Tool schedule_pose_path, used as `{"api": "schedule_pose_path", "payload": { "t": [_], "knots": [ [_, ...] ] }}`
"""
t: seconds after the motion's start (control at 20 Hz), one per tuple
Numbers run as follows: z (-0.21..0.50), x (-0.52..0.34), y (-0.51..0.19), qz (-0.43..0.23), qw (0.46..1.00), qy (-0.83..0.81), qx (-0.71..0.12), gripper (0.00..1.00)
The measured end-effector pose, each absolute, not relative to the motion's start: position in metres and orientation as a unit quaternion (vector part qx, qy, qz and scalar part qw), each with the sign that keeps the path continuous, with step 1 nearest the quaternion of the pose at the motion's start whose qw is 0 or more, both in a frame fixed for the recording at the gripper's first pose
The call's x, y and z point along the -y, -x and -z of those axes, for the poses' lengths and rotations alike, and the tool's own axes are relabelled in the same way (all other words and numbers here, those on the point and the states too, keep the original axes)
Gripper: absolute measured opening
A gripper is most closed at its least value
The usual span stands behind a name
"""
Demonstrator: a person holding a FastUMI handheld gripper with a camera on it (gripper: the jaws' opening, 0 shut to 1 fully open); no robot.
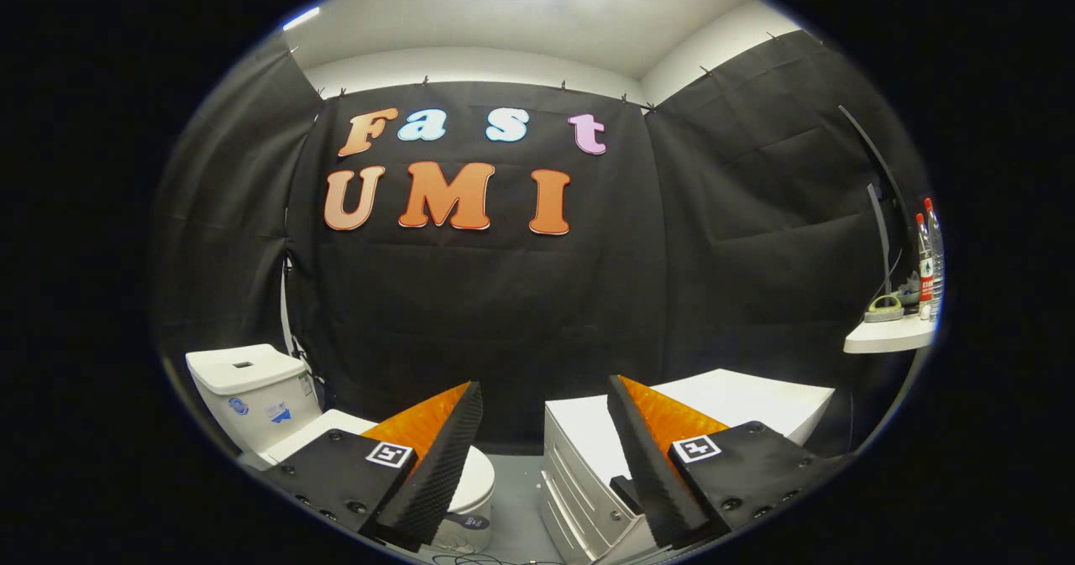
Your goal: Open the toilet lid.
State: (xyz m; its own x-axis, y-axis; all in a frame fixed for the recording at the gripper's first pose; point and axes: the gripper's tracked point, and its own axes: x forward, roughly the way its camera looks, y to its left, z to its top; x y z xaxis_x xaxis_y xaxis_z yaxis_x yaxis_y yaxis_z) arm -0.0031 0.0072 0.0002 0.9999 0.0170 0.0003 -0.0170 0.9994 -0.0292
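**Gripper spread, toilet lid down**

Gripper — fingers set wide apart, nothing between them, no contact with any object. It hangs in the air above floor level, aimed at the black cloth wall.

Landmark: the toilet, white, standing against the wall. The left finger overlaps the front of its bowl in the view; the bowl's rounded front shows just past that finger. The toilet lid lies flat and closed over the bowl, partly hidden behind the finger. The cistern rises at the back of the toilet, with blue stickers on its front face.

To the right of the toilet, across a strip of grey floor, stands a white drawer cabinet — the right finger overlaps its top. Cables lie on the floor near the toilet's base.

Further right of the toilet and higher, a small white shelf carries two bottles and a tape roll.
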Motion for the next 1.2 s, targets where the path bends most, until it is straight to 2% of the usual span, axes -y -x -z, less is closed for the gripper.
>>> {"api": "schedule_pose_path", "payload": {
  "t": [0.5, 0.8, 1.0, 1.2],
  "knots": [
    [-0.019, -0.012, -0.006, -0.012, 0.999, 0.034, 0.027, 0.96],
    [-0.046, -0.077, -0.059, -0.047, 0.996, 0.028, 0.068, 0.96],
    [0.007, -0.123, -0.092, -0.07, 0.996, -0.046, 0.033, 0.97],
    [0.115, -0.124, -0.091, -0.047, 0.988, -0.133, -0.066, 0.98]
  ]
}}
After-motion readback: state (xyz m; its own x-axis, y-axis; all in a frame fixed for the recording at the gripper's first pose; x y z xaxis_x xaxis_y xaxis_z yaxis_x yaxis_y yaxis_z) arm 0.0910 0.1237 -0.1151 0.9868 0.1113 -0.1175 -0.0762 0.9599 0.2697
